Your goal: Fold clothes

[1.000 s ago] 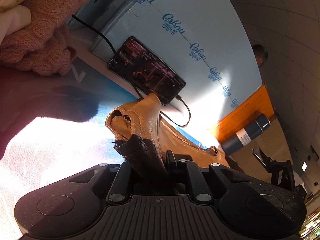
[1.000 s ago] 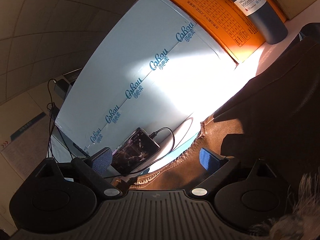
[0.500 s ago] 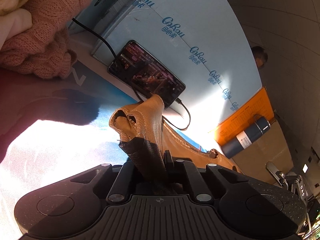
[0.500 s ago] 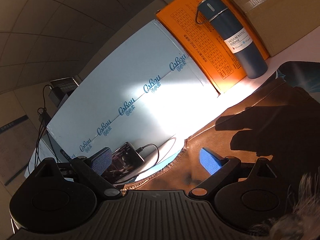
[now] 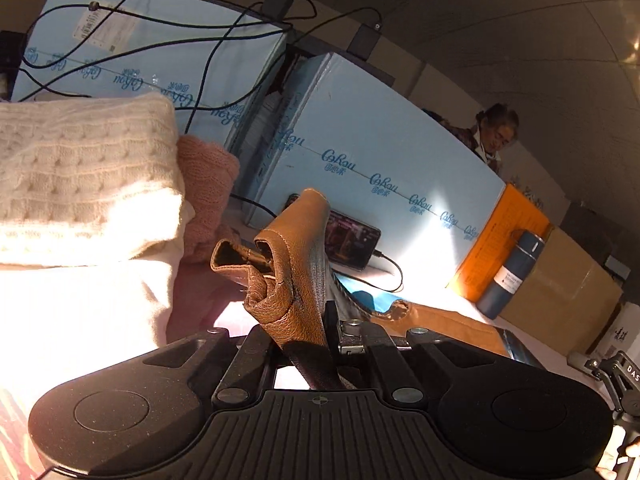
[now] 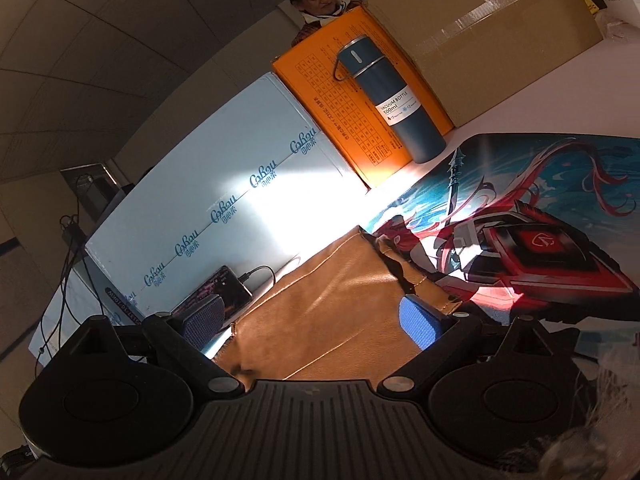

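The phone (image 6: pixel 218 298) sits half hidden (screen unreadable) behind a blue pad (image 6: pixel 202 322).

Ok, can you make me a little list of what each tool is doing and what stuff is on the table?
Left tool: shut on the tan leather garment, lifting a bunched end
Right tool: open, above the flat part of the garment
Under garment: printed desk mat
Left side: cream knit sweater, pink knit sweater
Back: blue vacuum bottle, plugged-in phone
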The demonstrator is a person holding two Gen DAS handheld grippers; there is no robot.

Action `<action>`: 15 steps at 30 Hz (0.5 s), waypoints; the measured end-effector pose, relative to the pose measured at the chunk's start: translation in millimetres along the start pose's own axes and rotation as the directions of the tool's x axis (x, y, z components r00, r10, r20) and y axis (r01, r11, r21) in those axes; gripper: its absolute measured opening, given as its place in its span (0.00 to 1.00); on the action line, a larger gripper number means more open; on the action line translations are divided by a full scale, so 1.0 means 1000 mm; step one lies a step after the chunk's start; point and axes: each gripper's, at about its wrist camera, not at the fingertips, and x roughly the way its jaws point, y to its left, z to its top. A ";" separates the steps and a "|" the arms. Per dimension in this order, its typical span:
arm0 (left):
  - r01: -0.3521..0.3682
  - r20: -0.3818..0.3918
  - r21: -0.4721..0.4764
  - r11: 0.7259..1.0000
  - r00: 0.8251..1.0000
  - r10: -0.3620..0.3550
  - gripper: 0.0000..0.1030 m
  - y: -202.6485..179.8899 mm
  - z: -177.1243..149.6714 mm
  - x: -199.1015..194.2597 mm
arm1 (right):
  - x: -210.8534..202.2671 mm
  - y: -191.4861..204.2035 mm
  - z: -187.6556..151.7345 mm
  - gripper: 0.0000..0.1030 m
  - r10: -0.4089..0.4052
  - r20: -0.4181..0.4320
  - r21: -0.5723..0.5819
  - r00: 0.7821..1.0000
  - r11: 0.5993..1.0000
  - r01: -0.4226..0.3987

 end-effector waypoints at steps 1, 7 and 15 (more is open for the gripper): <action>-0.009 0.013 0.024 1.000 1.000 0.009 0.03 -0.001 0.003 -0.003 | -0.001 0.000 -0.002 0.92 0.001 -0.009 0.000 1.000 1.000 -0.001; -0.030 0.082 0.117 0.993 0.996 0.020 0.03 -0.030 0.014 -0.012 | 0.005 -0.005 -0.009 0.92 -0.023 -0.070 0.017 0.997 1.000 0.024; 0.101 0.120 0.245 0.964 0.984 -0.133 0.03 -0.094 0.023 0.003 | 0.015 -0.002 -0.017 0.92 0.014 -0.140 0.003 0.990 1.000 -0.014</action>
